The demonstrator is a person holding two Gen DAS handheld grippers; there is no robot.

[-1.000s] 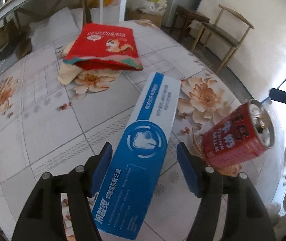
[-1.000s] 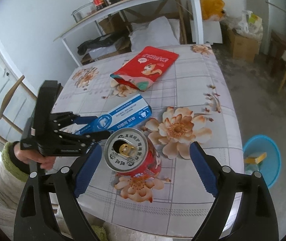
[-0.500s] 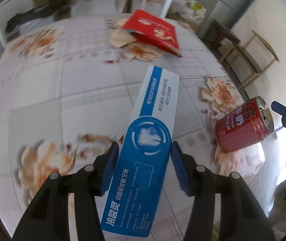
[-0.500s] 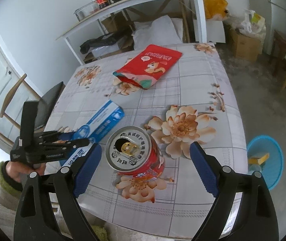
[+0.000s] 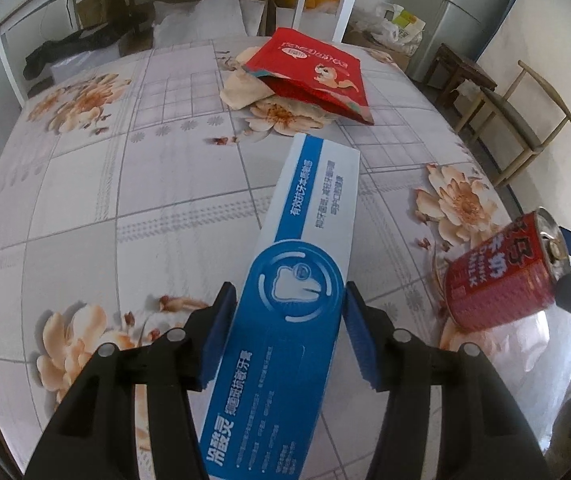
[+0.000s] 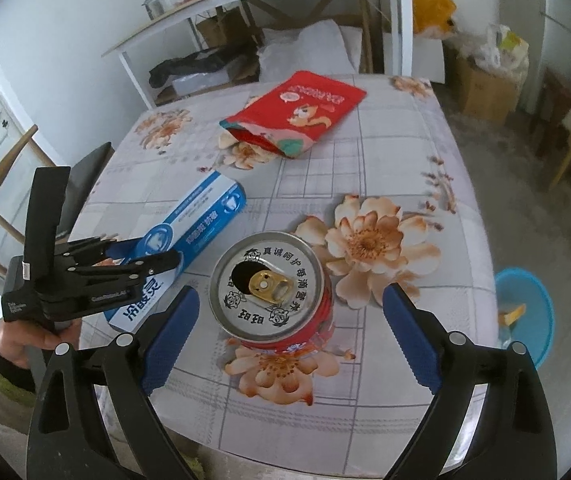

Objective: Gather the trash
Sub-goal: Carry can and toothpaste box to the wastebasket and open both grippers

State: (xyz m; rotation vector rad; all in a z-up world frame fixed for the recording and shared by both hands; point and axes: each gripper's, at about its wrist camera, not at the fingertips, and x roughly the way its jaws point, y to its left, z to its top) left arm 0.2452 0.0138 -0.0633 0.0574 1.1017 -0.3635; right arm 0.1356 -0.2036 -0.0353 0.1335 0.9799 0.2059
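A long blue-and-white toothpaste box (image 5: 297,280) lies on the flowered tablecloth (image 5: 85,208). My left gripper (image 5: 290,336) is shut on its near half, with both blue pads pressed against its long sides. The right wrist view shows the same grip from the side, the left gripper (image 6: 141,264) on the box (image 6: 201,220). An opened red milk can (image 6: 269,284) stands upright by the table's near edge. My right gripper (image 6: 291,332) is open, its pads wide on both sides of the can and clear of it. The can (image 5: 501,276) also shows in the left wrist view.
A red snack bag (image 6: 297,112) lies open further back on the table over a pale wrapper (image 5: 245,88). A blue bin (image 6: 525,312) stands on the floor at the right of the table. Wooden chairs (image 5: 517,120) and a white shelf table (image 6: 269,4) surround it.
The left gripper's pads went from standing apart around the toothpaste box to pressing on its sides, and that gripper rolled. The right gripper crept a little lower around the can.
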